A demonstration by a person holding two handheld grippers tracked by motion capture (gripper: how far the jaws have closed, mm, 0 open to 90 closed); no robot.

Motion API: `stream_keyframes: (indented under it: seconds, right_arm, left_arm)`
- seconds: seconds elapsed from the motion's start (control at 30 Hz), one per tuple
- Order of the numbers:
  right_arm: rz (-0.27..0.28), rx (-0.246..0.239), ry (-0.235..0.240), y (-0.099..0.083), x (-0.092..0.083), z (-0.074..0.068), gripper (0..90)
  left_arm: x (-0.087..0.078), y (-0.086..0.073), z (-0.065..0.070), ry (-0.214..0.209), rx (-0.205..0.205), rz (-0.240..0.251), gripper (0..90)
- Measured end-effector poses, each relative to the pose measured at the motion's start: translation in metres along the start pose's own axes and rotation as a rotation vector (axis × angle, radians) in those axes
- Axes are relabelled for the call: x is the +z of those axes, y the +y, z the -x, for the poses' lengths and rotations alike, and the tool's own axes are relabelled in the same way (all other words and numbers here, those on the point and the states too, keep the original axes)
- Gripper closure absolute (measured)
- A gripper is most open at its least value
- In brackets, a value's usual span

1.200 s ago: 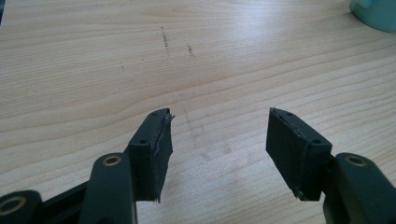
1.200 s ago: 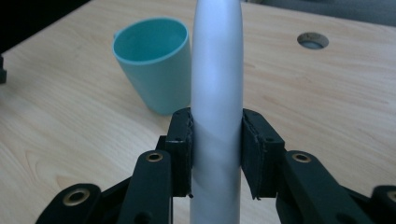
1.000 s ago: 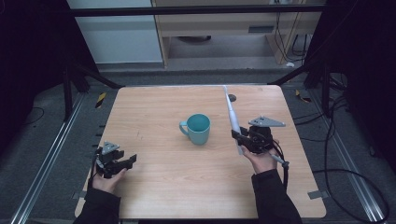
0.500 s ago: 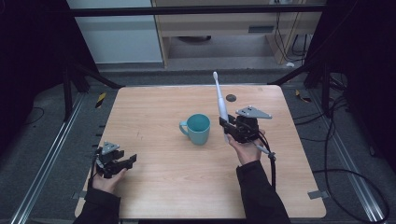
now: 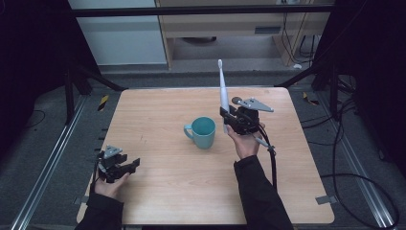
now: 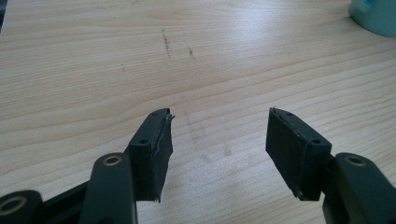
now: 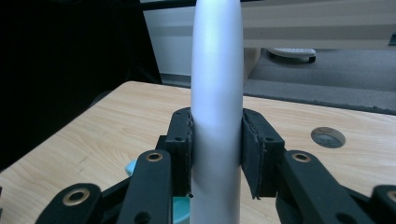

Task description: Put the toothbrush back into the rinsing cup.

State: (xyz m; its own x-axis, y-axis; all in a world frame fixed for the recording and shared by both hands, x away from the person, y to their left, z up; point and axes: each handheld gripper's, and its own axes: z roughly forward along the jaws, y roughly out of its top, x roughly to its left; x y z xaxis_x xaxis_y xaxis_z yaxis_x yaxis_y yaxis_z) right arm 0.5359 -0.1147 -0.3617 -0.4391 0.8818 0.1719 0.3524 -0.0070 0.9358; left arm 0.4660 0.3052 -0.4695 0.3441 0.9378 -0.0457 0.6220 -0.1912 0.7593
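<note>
Pale wood, the square tabletop (image 5: 158,120) takes up most of the floor space between the dark frame rails, its grain running side to side. Near its middle stands a teal ceramic mug (image 5: 204,131), upright, handle turned toward the person's left.

Just beside the mug, on its right, the right gripper (image 5: 225,114) is held up off the table in the person's right hand (image 5: 245,143), a grey three-cornered plate on top and a cable trailing down along the dark sleeve. Its two black jaws are closed partway onto the thick lower handle of a long white electric toothbrush (image 5: 222,91); in the right gripper view both pads press against the smooth white shaft (image 7: 217,116) from either side. The toothbrush stands nearly upright, brush head at the top, well above the mug's rim, its lower end close to the mug's right side.

Over at the near left corner the left gripper (image 5: 135,163) rests low by the table surface in the person's left hand (image 5: 109,184). Its jaws stand wide apart with nothing between them but bare wood, and the mug's base sits well beyond them.
</note>
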Motion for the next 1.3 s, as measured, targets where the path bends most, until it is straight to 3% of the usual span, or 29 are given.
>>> stream_keyframes:
  seconds: [0.43, 0.87, 1.3]
  right_arm:
    - [0.027, 0.010, 0.025, 0.002, 0.035, -0.022, 66.3]
    - [0.028, 0.035, 0.008, -0.008, 0.060, -0.028, 66.3]
    - [-0.020, 0.015, -0.014, -0.022, 0.079, -0.036, 66.3]
  left_arm:
    - [0.000, 0.000, 0.000, 0.000, -0.001, 0.001, 40.4]
    - [0.000, 0.000, -0.001, 0.001, -0.001, 0.001, 40.5]
    - [-0.001, 0.000, -0.002, 0.003, -0.002, 0.006, 40.8]
